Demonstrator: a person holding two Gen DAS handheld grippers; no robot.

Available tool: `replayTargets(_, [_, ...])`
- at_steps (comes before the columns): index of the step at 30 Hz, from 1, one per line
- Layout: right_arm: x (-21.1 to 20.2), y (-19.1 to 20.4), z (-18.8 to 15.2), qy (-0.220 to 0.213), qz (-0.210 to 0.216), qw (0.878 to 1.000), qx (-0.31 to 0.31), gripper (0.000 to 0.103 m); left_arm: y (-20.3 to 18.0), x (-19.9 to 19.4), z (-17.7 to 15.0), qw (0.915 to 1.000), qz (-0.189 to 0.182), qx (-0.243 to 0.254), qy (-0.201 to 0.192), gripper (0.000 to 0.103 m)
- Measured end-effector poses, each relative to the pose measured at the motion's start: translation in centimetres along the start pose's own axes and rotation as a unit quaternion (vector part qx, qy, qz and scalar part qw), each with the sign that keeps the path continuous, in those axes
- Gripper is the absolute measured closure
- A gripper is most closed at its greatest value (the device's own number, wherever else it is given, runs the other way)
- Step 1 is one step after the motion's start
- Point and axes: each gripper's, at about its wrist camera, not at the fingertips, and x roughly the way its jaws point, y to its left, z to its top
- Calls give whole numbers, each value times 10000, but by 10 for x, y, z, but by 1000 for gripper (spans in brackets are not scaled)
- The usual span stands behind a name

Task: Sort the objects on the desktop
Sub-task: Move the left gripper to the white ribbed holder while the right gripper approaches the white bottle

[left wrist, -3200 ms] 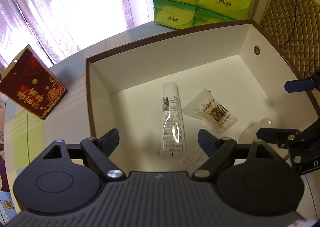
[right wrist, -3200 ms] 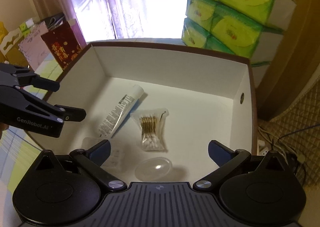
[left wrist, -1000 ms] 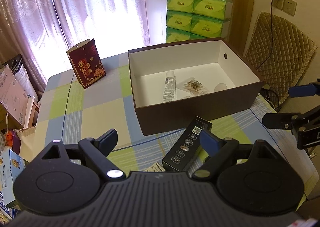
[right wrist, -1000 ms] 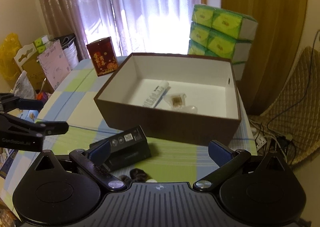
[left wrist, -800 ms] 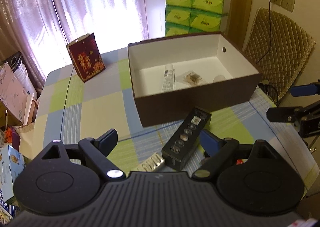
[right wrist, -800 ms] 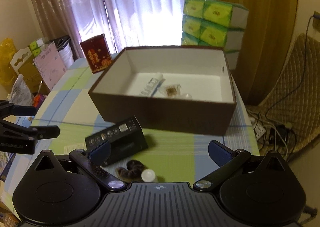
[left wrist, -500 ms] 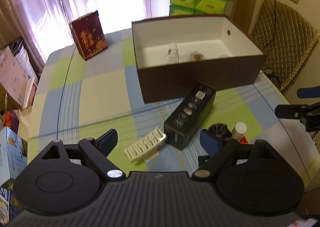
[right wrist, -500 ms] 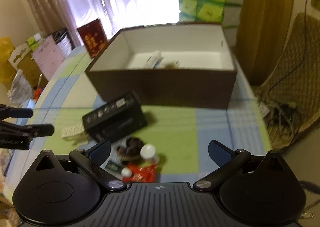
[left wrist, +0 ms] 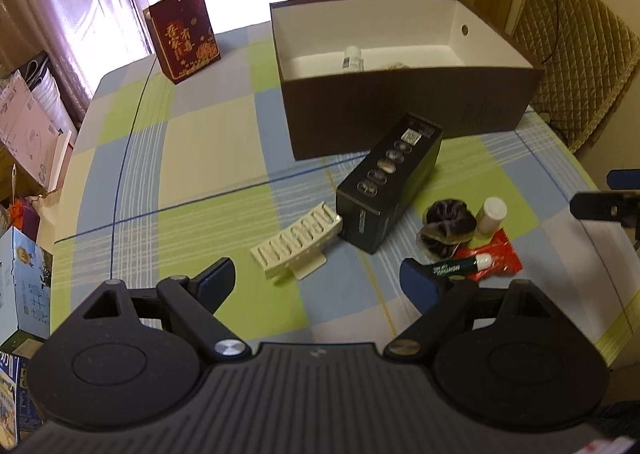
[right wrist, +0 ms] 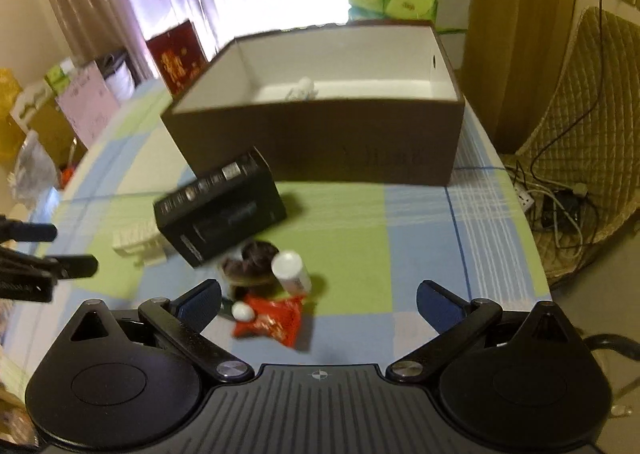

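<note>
Your right hand-held gripper (right wrist: 318,304), wide open and empty, hovers nearest the small white bottle (right wrist: 291,270), lying just ahead, slightly left, beside the red packet (right wrist: 272,324).

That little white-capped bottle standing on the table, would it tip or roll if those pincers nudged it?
Probably yes. The small white-capped bottle stands upright and looks narrow, so a sideways nudge would likely topple it. Its round body would then probably roll, though the dark scrunchie and red foil packet close beside it might stop it.

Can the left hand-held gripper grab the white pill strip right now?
Probably yes: the left hand-held gripper is open, and the white pill strip lies just ahead on the tablecloth, uncovered.
</note>
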Motion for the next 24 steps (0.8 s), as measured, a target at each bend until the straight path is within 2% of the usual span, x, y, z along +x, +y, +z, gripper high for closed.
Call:
replayTargets(5, [9,5,-8,263,-15,9996,-107,2,3,6,-6,9999,-6,-30,100,16])
replayTargets(9, [14,11,-12,290,-184,9990,-301,2,3,11,-8,9999,-21,-14,130,16])
replayTargets(14, [25,8,-16,535,-133,9983,-170,2,3,17,-11,9998,-76,18,169,16])
replayTargets(17, [28,8,-18,522,-105,9983,-244,3,3,21,-12,9998,-96,48,195,16])
replayTargets(21, [32,7,-19,408,-116,9984,-367,27,3,26,-15,9997,-135,59,216,16])
replayTargets(23, [34,5,-20,373,-88,9987,-331,32,3,29,-15,9996,-159,70,225,16])
replayTargets(24, [34,4,-20,343,-72,9988,-336,37,4,31,-16,9996,-162,71,234,16])
